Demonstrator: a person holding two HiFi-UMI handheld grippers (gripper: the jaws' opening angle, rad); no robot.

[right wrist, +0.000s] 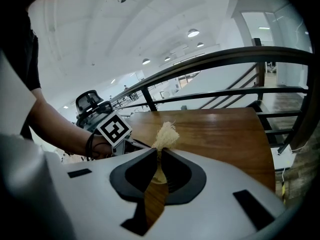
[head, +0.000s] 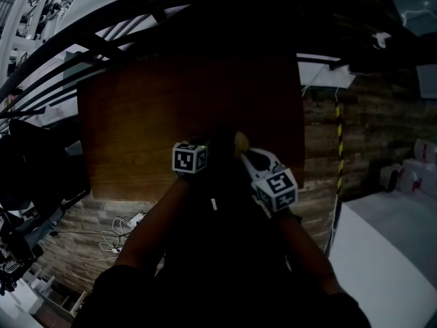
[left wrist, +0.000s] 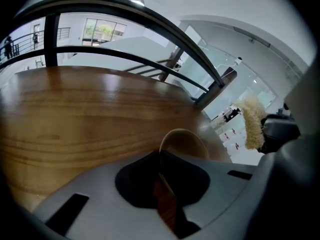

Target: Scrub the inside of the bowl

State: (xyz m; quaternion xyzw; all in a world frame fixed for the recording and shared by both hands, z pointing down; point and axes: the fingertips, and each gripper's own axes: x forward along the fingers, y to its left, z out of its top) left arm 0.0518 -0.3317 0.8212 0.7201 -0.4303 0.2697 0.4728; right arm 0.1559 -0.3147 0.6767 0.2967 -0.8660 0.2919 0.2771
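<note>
Two grips set: left tool [left wrist: 160,156] pinches tan round bowl [left wrist: 186,141] by its rim, right tool [right wrist: 159,154] clamps pale fibrous scrubber [right wrist: 167,133]; brace bowl, scrub inside in circles.

Brown wooden table [head: 136,115], glossy grained top, pale bowl [left wrist: 186,143] at its near right part.

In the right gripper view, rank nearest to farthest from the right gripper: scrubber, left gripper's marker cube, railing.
1. Scrubber, held by the right gripper.
2. Marker cube on the left gripper, to the left.
3. Railing, beyond the table's far edge.
</note>
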